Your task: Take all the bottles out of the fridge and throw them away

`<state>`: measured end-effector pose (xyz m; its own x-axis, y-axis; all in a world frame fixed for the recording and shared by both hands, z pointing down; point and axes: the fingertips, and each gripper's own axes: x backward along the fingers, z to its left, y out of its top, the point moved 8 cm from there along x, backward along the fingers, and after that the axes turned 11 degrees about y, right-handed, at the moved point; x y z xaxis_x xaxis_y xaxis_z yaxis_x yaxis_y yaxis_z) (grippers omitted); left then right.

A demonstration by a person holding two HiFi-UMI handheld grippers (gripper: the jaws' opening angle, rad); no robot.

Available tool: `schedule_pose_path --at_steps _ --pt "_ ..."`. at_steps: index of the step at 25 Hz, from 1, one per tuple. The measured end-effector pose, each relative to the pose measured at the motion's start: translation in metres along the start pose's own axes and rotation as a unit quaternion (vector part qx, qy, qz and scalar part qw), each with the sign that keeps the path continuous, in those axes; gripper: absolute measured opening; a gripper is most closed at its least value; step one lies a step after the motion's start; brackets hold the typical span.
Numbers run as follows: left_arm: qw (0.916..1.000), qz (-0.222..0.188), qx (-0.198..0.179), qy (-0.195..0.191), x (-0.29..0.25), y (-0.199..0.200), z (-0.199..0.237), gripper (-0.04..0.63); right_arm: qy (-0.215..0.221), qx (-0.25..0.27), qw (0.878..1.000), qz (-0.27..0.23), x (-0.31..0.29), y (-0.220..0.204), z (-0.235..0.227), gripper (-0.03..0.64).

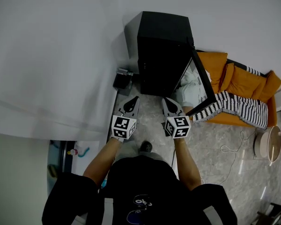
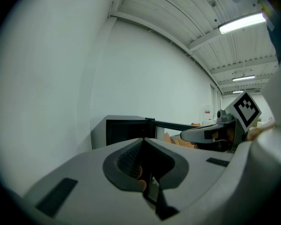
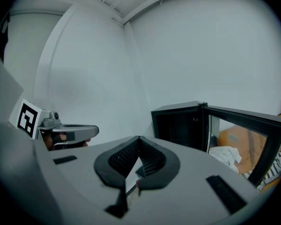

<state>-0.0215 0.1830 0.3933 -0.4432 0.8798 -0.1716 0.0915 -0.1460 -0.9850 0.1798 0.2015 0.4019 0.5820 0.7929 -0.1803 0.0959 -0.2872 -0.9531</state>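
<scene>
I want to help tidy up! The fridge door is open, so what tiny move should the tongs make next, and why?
Probably ease the right tongs forward toward the fridge and open them. Its door already stands open. The right tongs and the left tongs are both shut and empty, short of the fridge, and its inside looks too dark to see into from here.

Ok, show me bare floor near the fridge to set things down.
The floor is bare just in front of the fridge, and to the right between the striped blanket and the cable. Crowded: a dark box left of the fridge, orange cushions beyond its open door.
</scene>
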Motion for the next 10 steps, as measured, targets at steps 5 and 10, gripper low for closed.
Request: schedule_pose_path --at_steps 5,10 --pt "1.0000 0.001 0.002 -0.003 -0.0019 -0.0015 0.0010 0.006 -0.001 0.002 1.000 0.001 -0.0014 -0.0002 0.0000 0.006" --pt "1.0000 0.001 0.001 -0.005 -0.0037 -0.0022 0.0024 0.006 -0.001 0.000 1.000 0.003 -0.0024 -0.0019 0.0000 0.006"
